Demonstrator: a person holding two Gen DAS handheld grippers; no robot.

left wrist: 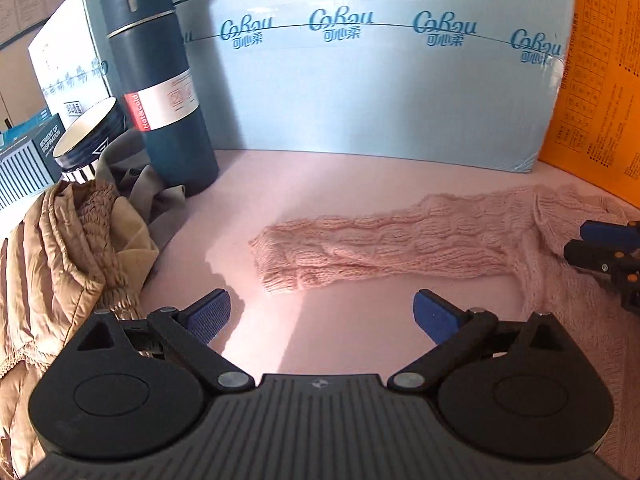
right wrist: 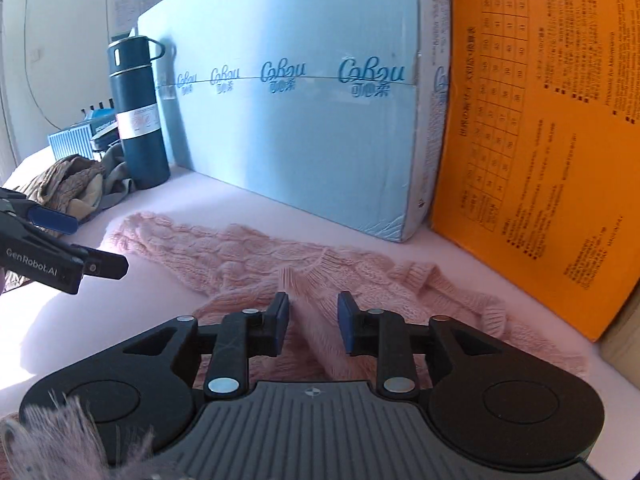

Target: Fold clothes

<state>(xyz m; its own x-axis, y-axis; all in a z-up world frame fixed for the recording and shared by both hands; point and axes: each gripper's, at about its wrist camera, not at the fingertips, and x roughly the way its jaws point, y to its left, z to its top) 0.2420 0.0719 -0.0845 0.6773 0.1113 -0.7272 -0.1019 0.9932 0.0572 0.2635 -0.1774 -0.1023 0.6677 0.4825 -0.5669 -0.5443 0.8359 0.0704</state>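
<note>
A pink knitted sweater [left wrist: 400,248] lies on the pink surface, one sleeve stretched out to the left; it also shows in the right wrist view [right wrist: 248,256]. My left gripper [left wrist: 322,312] is open and empty, hovering just in front of the sleeve's cuff [left wrist: 280,268]. It shows at the left of the right wrist view [right wrist: 96,244]. My right gripper [right wrist: 312,320] is partly open, with a raised ridge of the sweater's fabric [right wrist: 316,316] between its pads, not clamped. It shows at the right edge of the left wrist view [left wrist: 600,248].
A dark blue thermos [left wrist: 160,92] stands at the back left beside a striped cup [left wrist: 88,140]. A heap of tan and grey clothes [left wrist: 68,248] lies at left. A light blue box [left wrist: 380,100] and an orange board [right wrist: 540,140] wall off the back and right.
</note>
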